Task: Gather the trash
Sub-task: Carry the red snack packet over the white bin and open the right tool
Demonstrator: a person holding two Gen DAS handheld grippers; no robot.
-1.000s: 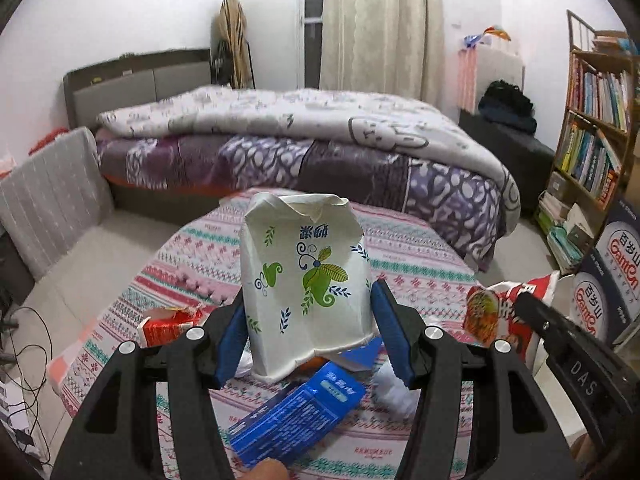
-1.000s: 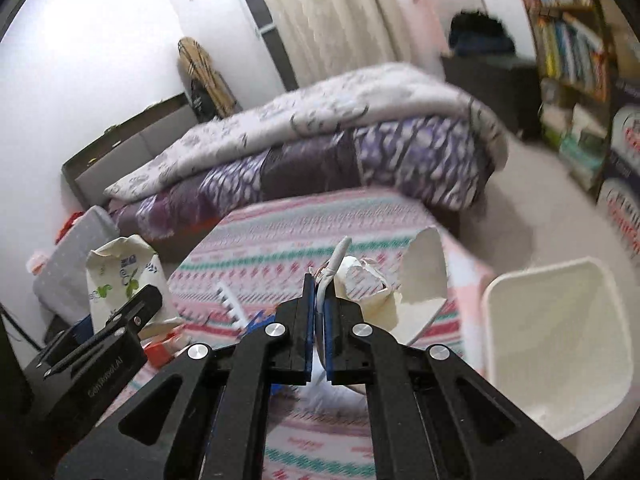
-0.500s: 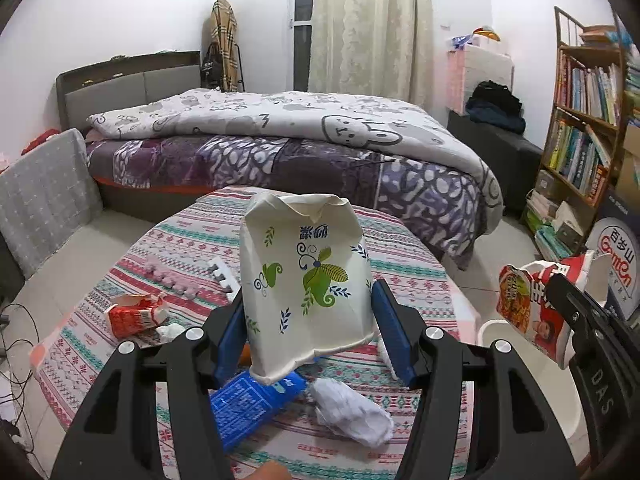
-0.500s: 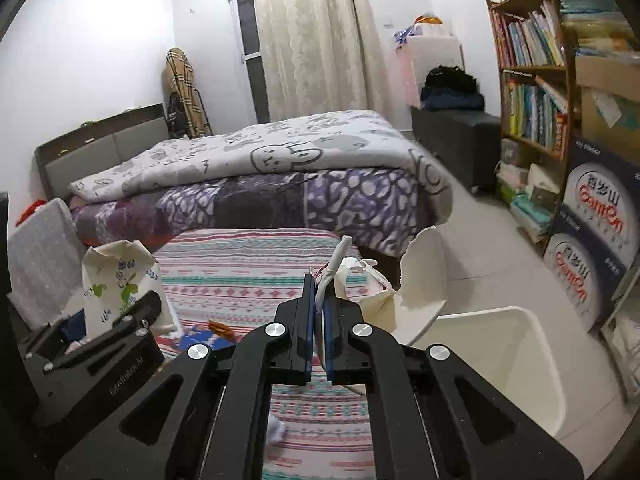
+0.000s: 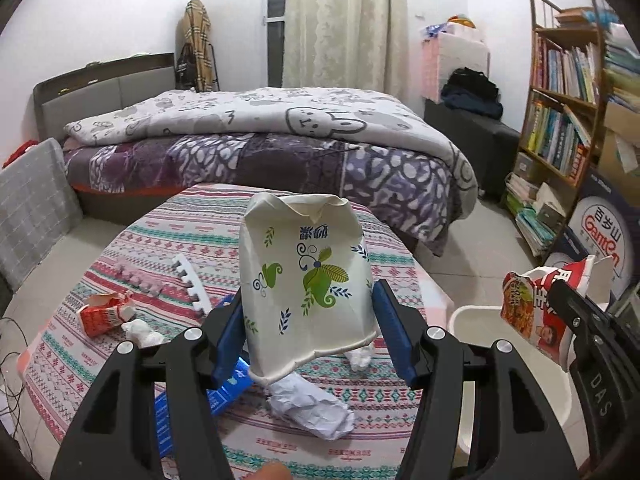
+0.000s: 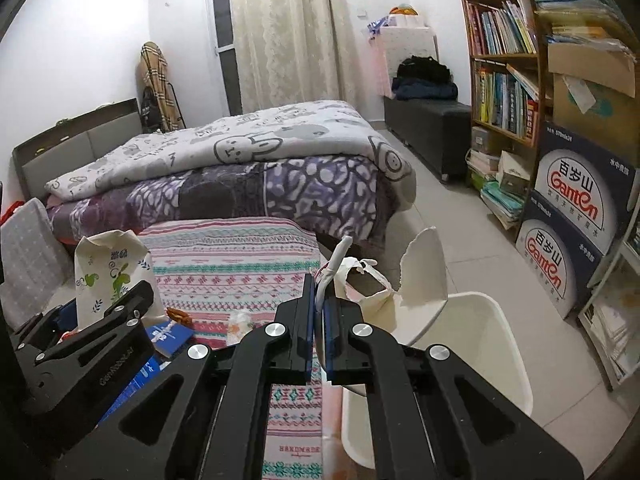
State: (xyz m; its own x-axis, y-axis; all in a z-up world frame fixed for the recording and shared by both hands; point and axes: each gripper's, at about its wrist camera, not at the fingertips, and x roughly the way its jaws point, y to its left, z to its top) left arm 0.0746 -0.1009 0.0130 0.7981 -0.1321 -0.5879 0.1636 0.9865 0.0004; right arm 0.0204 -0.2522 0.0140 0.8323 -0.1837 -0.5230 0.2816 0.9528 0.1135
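The left claw (image 5: 306,334) grips a crushed white paper cup printed with green leaves (image 5: 306,280), its blue pads pressed against the cup's sides, holding it upside down above the round tabletop covered in a striped patterned cloth (image 5: 200,240). The right claw (image 6: 320,324) is clamped nearly closed on the torn rim of a ripped red-and-white instant noodle cup (image 6: 424,276), which hangs over the white plastic bin (image 6: 500,344) on the floor beside the tabletop. On the cloth lie a crumpled white tissue (image 5: 312,412), a blue flat box (image 5: 200,404) and a torn red carton (image 5: 102,316).
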